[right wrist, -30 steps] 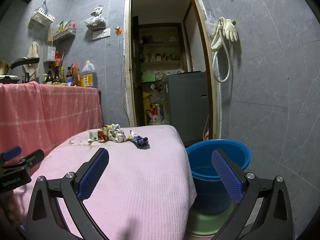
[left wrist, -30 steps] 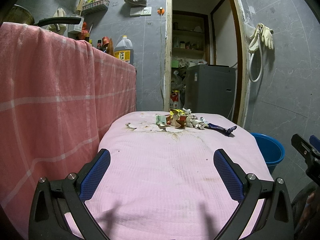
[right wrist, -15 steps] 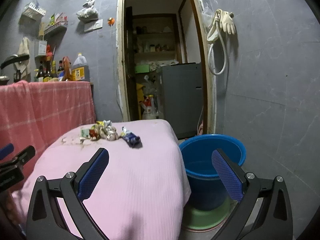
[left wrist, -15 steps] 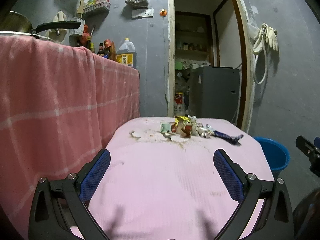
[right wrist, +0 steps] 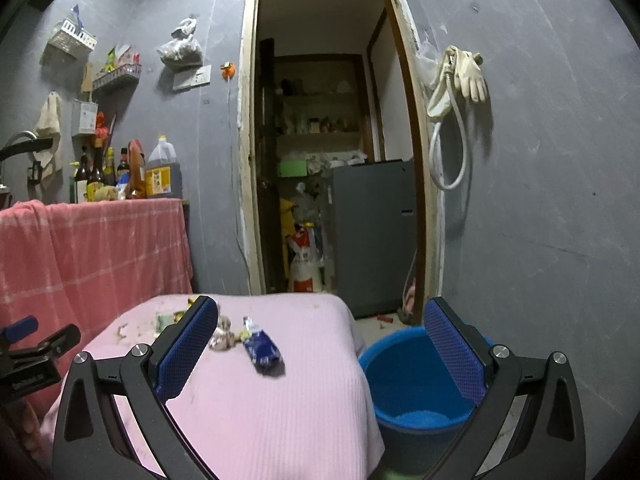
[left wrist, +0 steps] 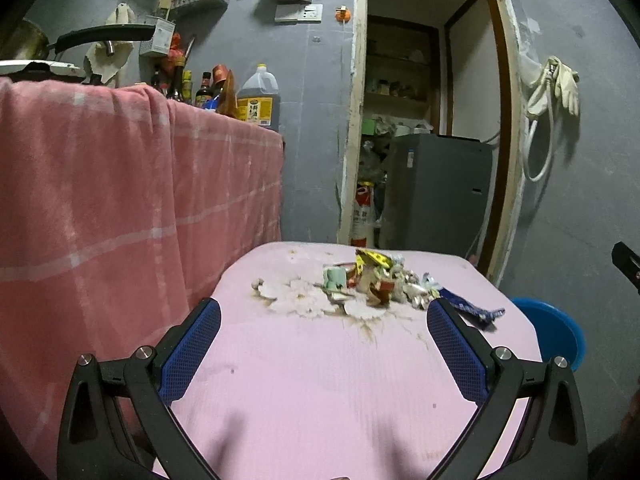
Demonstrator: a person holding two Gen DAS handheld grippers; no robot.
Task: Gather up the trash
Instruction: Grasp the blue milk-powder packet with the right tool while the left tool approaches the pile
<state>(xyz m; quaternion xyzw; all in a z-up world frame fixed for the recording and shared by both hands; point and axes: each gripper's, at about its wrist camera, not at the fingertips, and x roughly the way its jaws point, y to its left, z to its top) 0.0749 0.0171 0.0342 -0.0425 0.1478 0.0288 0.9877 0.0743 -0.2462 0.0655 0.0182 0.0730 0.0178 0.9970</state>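
Observation:
A pile of crumpled wrappers and paper scraps (left wrist: 372,284) lies at the far end of a table under a pink cloth (left wrist: 320,380). A dark blue wrapper (left wrist: 476,312) lies at the pile's right; in the right wrist view it (right wrist: 262,348) is the nearest piece. A blue bucket (right wrist: 420,380) stands on the floor right of the table. My left gripper (left wrist: 324,344) is open and empty, short of the pile. My right gripper (right wrist: 320,344) is open and empty, over the table's right edge and the bucket.
A counter draped in a pink checked cloth (left wrist: 120,200) stands along the left, with bottles (left wrist: 256,100) on top. A doorway (right wrist: 332,160) with a grey appliance (right wrist: 368,236) is behind the table. Gloves and a hose (right wrist: 456,92) hang on the right wall.
Both grippers have moved forward towards the trash pile, which looks larger now. The right view has shifted so the bucket sits between its fingers. Both stay open.

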